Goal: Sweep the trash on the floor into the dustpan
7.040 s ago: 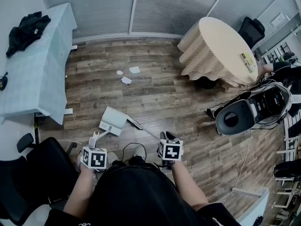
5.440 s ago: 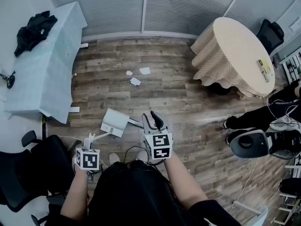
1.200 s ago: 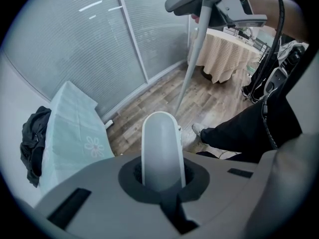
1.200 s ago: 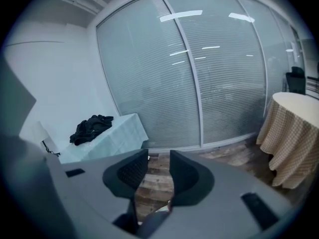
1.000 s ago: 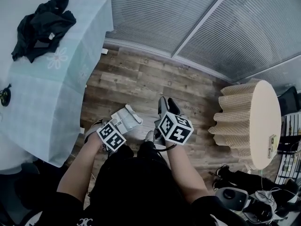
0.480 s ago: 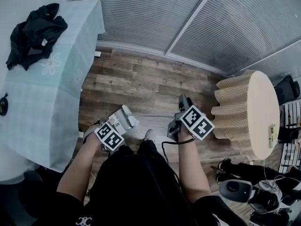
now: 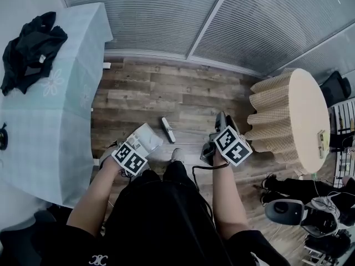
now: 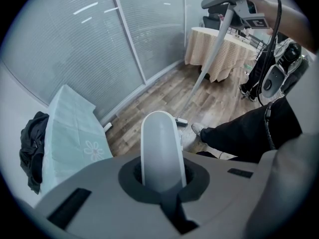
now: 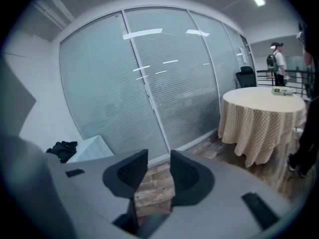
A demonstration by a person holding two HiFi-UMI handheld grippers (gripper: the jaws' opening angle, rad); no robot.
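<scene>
The handle [image 8: 158, 148] of the dustpan [image 7: 145, 140] is being clenched tight by the left gripper [image 8: 159, 185], dead centre of its own view. The pan is being hidden there by the gripper body. In the head view it is being held lower centre-left over the floor [image 7: 166, 93]; contact cannot be told. The broom [image 8: 209, 59] is being gripped near its top by the right gripper [image 9: 158, 176], the pole slanting down to the head [image 7: 167, 129] at frame centre. Those jaws are being shown narrowly apart, with only a grey blur low between them.
</scene>
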